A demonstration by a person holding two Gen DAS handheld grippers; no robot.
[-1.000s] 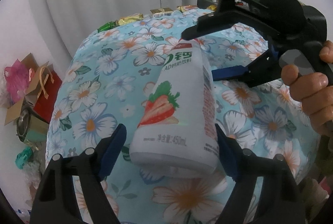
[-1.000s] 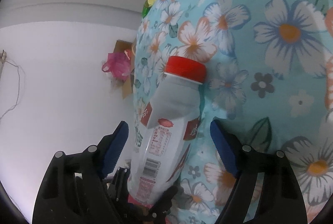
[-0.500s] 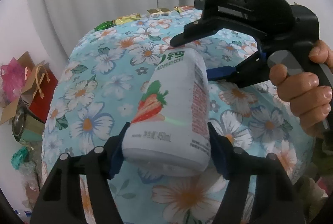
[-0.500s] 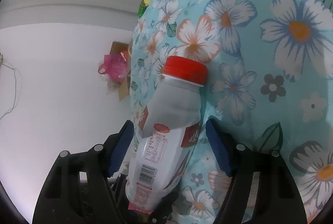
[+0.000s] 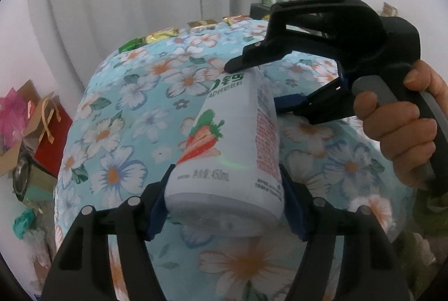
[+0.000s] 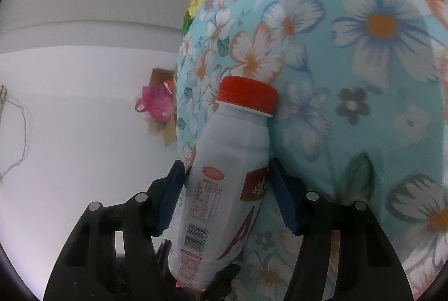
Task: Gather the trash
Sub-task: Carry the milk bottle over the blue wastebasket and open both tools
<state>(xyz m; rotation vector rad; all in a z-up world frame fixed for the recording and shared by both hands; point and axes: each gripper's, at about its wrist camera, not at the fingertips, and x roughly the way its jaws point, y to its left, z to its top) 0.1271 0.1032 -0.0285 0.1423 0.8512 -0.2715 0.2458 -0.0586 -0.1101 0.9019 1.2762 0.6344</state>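
Over the floral worktop [image 5: 117, 116]: a strawberry drink bottle [image 5: 232, 138] hangs between both claws, clear of the cloth
Left claw [image 5: 225, 200]: closed on the bottle's base end, pads touching both sides
Right claw [image 6: 226, 192]: pressed on the upper body, below the red cap [image 6: 246, 95]
Handling: probably light, thin plastic with a slick label sleeve; may dent
Best hold: mid-body, across the width, moderate squeeze
Nearby: candy wrappers [image 5: 159, 35] at the far edge

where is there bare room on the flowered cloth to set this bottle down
Bare floral cloth lies left of the bottle, up to the table's left edge, and in front of the left claw. Wrappers crowd the far edge; the right claw takes up the right.
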